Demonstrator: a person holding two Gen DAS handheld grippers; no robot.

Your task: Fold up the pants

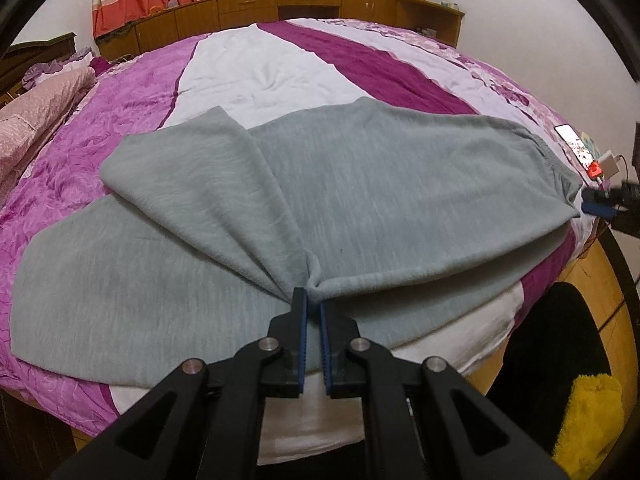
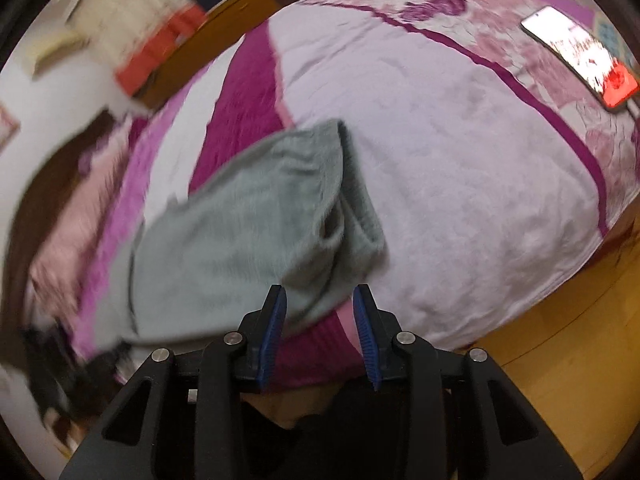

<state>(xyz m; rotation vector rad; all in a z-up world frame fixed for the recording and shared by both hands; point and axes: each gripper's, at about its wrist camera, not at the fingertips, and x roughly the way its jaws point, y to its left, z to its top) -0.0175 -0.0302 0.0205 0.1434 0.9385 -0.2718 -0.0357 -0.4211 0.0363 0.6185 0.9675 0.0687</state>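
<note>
left gripper (image 1: 313, 300) pinching a bunched fold of grey pants (image 1: 360, 184) lying on the bed (image 1: 280, 76); right gripper (image 2: 320, 300) standing spread beside the waistband, gripping nothing.

— How are the views set?
— Each is aimed steeply down along its fingers, close over the bed (image 1: 152, 92).
— What is shared?
— The pants (image 1: 360, 184) and phone (image 2: 580, 56) are seen in both.

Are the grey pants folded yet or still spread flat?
Partly folded: the pants lie doubled lengthwise, one leg end pinched in the left gripper's fingers.
</note>
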